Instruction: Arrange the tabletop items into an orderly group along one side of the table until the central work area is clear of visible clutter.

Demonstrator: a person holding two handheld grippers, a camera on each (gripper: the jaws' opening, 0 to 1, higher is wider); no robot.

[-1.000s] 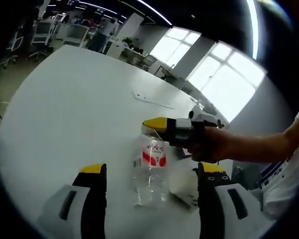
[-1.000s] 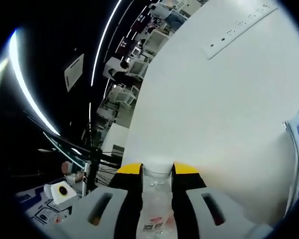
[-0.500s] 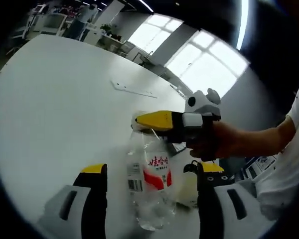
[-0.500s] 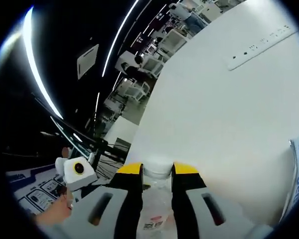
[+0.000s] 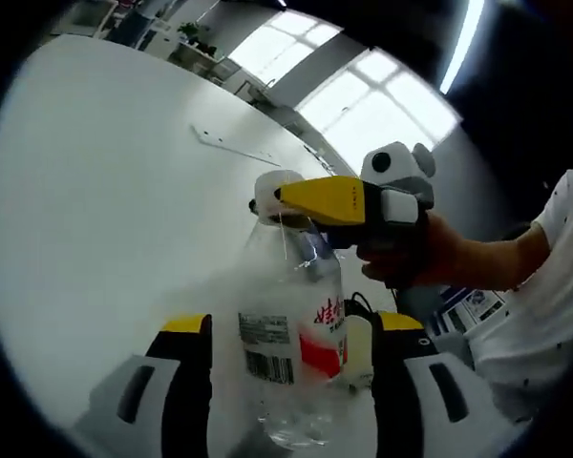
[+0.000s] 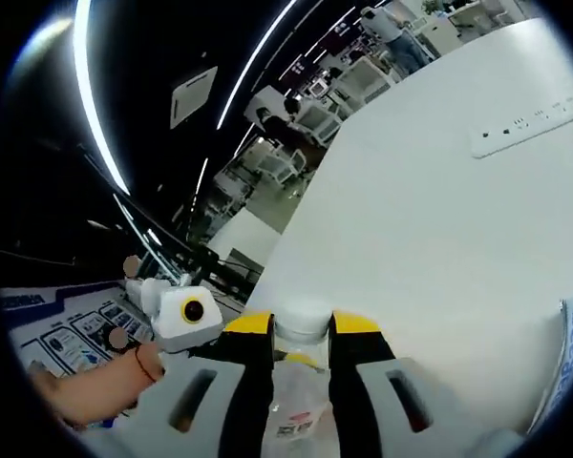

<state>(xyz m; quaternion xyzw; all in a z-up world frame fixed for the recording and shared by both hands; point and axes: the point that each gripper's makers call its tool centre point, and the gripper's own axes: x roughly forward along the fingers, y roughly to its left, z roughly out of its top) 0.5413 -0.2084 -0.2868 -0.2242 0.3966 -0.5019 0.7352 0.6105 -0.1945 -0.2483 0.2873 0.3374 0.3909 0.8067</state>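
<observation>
At the bottom centre of the right gripper view, the right gripper [image 6: 301, 326] has its two yellow-tipped jaws closed on the neck of a clear plastic water bottle [image 6: 297, 412], just under its white cap [image 6: 301, 318]. The left gripper view shows that gripper [image 5: 296, 196] reaching in from the right, a hand [image 5: 415, 258] around its grip, with the bottle [image 5: 294, 353] hanging from it at the centre of the frame, a red-and-white label and a barcode on its side. The left gripper [image 5: 291, 324] sits at the bottom of this view with its jaws spread apart either side of the bottle; whether they touch it is hard to tell. A small pale object [image 5: 359, 351] lies just behind the bottle, too blurred to identify. The white table [image 5: 105, 191] spreads across the left of the frame, a white strip [image 5: 234, 151] lying on its far part. In the right gripper view the table [image 6: 439, 248] fills the right side, with a power strip [image 6: 530, 127] at upper right.
</observation>
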